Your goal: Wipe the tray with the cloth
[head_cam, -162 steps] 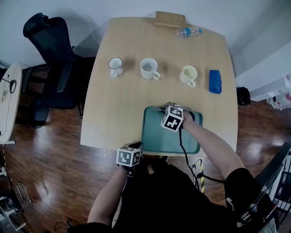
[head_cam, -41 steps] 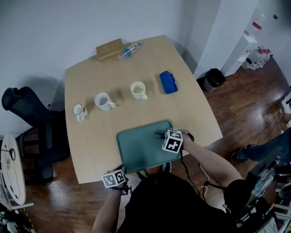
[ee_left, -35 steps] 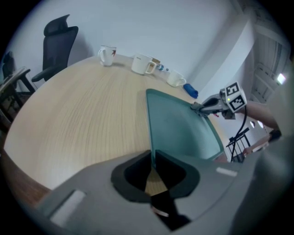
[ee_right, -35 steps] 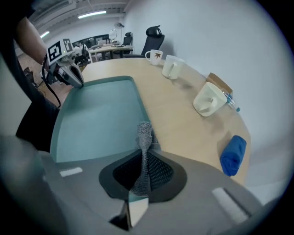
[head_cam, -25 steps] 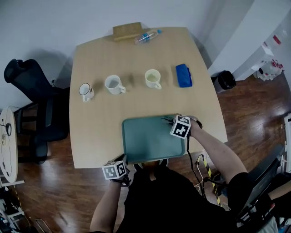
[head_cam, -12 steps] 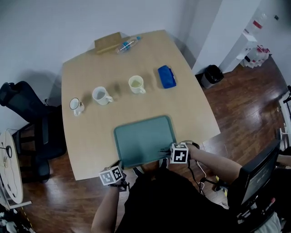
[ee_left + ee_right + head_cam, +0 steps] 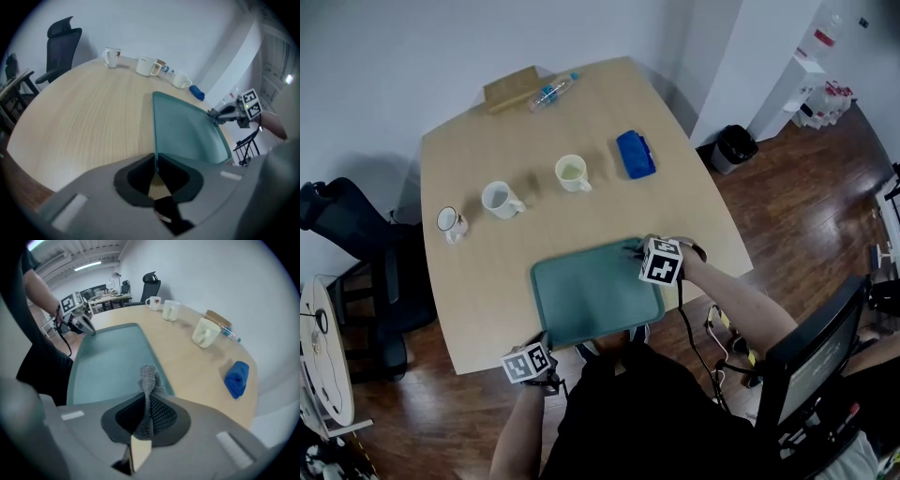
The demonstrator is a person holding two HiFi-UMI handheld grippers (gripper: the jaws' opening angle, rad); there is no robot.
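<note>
A teal tray [image 7: 591, 298] lies at the near edge of the wooden table [image 7: 487, 272]. My left gripper [image 7: 546, 345] is shut on the rim at the tray's near left corner; in the left gripper view the thin rim [image 7: 154, 140] runs between the closed jaws of the left gripper [image 7: 155, 162]. My right gripper [image 7: 631, 249] is over the tray's far right corner, shut on a grey mesh cloth [image 7: 147, 380] whose end sticks out beyond the tips of the right gripper [image 7: 147, 401]. That end hangs over the tray [image 7: 108, 362].
Three mugs [image 7: 450, 223] [image 7: 499, 199] [image 7: 572, 172] stand in a row across the middle of the table. A blue bundle [image 7: 635, 154] lies to their right. A bottle [image 7: 551, 91] and a wooden block [image 7: 511, 87] sit at the far edge, and an office chair [image 7: 342, 234] stands at the left.
The right gripper with the cloth has swept from the tray's near right corner to its far right corner. The left gripper has kept its hold on the near left corner.
</note>
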